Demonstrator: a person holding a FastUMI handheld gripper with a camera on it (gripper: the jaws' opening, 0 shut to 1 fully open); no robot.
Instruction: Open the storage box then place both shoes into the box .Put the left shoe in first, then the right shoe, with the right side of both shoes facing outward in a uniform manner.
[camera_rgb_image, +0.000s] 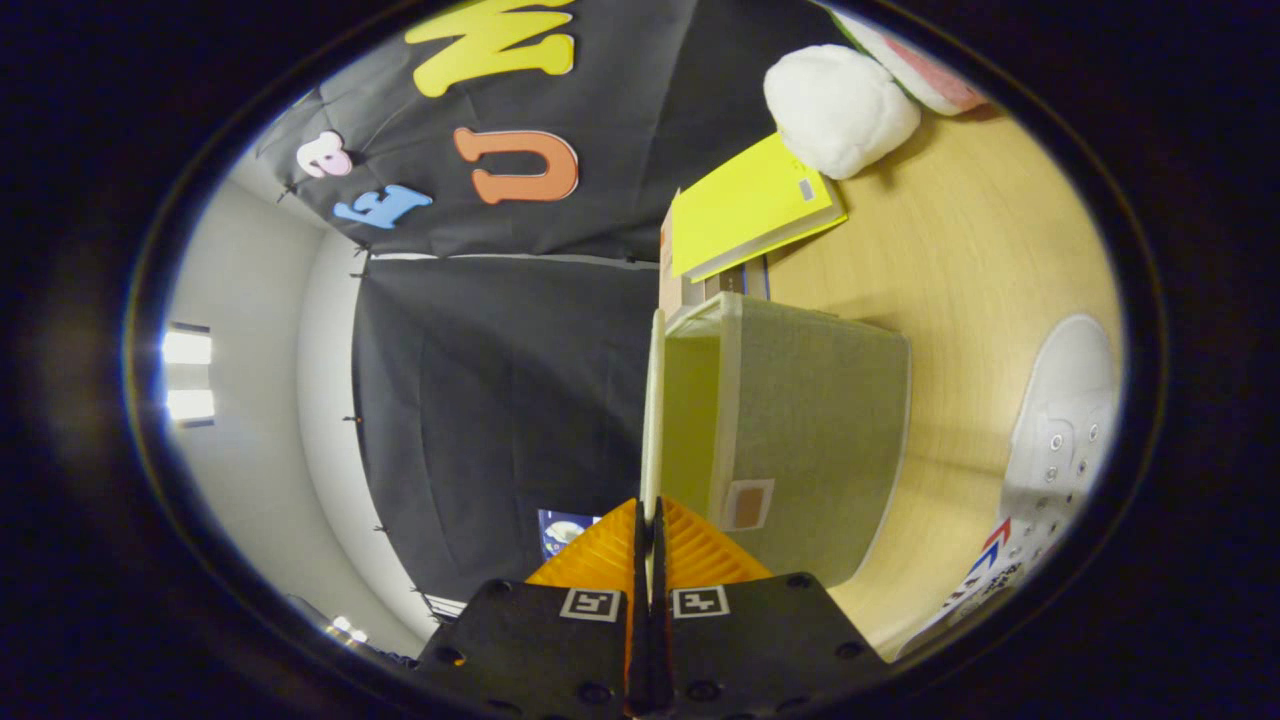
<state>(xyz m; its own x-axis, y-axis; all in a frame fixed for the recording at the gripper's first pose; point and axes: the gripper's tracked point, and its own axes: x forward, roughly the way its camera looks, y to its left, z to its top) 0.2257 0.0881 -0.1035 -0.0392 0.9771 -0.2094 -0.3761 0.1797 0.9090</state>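
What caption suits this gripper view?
Gripper jaws pinch the storage box lid; a white shoe waits beside.

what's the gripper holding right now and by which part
The gripper is shut on the storage box lid, pinching the thin panel by its near free edge.

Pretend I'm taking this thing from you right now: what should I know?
Hand-held gripper: fingers shut on the thin edge of the storage box's lid, holding it swung up on end.
Storage box: on the wooden floor, now open.
White shoe: on the floor beyond the box, not yet moved.
Done: box opened.
Left: release the lid, put in the left shoe, then the right, right sides facing out.
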